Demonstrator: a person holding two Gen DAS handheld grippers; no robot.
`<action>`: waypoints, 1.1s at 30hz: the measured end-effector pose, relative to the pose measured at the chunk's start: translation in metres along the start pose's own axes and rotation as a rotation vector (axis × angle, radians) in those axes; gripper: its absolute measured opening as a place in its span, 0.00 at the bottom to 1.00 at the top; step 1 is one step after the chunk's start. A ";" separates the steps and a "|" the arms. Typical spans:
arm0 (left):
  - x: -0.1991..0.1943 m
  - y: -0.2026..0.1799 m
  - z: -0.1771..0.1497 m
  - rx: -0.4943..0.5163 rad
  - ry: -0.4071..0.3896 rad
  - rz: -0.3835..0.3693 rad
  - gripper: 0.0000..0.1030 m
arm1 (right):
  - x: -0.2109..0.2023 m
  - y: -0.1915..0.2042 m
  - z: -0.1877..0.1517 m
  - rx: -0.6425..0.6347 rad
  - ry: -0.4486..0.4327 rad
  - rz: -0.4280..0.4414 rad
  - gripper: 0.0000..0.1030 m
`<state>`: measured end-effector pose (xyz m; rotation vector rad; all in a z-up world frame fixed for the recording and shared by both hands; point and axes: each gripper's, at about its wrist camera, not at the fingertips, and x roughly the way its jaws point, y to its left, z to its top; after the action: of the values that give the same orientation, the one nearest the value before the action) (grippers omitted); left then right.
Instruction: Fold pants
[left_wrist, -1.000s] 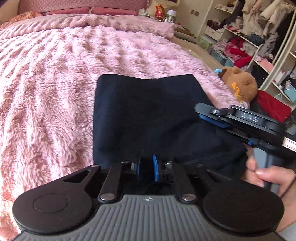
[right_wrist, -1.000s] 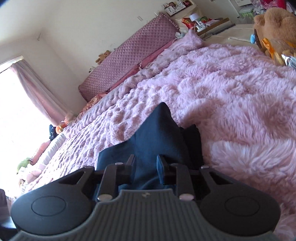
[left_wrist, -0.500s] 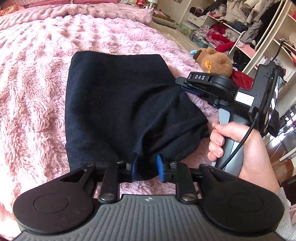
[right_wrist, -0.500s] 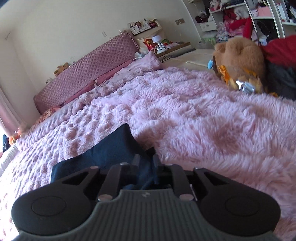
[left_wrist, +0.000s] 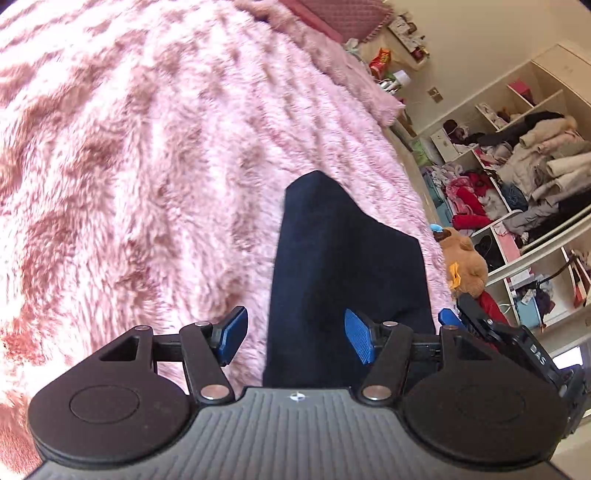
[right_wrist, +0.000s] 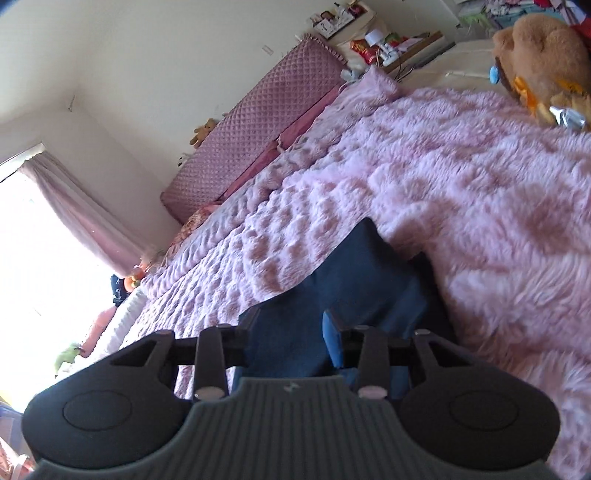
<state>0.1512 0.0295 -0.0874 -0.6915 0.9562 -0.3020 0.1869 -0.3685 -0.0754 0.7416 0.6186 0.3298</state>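
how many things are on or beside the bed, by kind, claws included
folded dark pants: 1
pink fluffy blanket: 1
brown teddy bear: 1
claws: 2, left claw and right claw
total: 5

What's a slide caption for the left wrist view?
Left gripper, jaws just opened wide, above folded dark pants on a pink fuzzy blanket.

The pants (left_wrist: 347, 269) lie on the bed (left_wrist: 147, 166); a teddy (left_wrist: 463, 262) sits right of them, shelves (left_wrist: 517, 192) behind.
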 end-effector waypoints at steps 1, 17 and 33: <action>0.004 0.011 0.001 -0.025 0.015 -0.004 0.70 | 0.002 0.005 -0.004 -0.007 0.027 0.006 0.34; 0.028 0.008 -0.004 -0.017 0.071 -0.035 0.80 | -0.034 0.002 -0.072 -0.124 0.248 -0.216 0.22; 0.037 -0.028 -0.021 0.167 0.149 0.010 0.80 | -0.100 -0.042 -0.037 0.110 -0.093 -0.151 0.54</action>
<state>0.1555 -0.0193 -0.1010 -0.5158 1.0623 -0.4240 0.0891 -0.4266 -0.0856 0.8056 0.6046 0.1223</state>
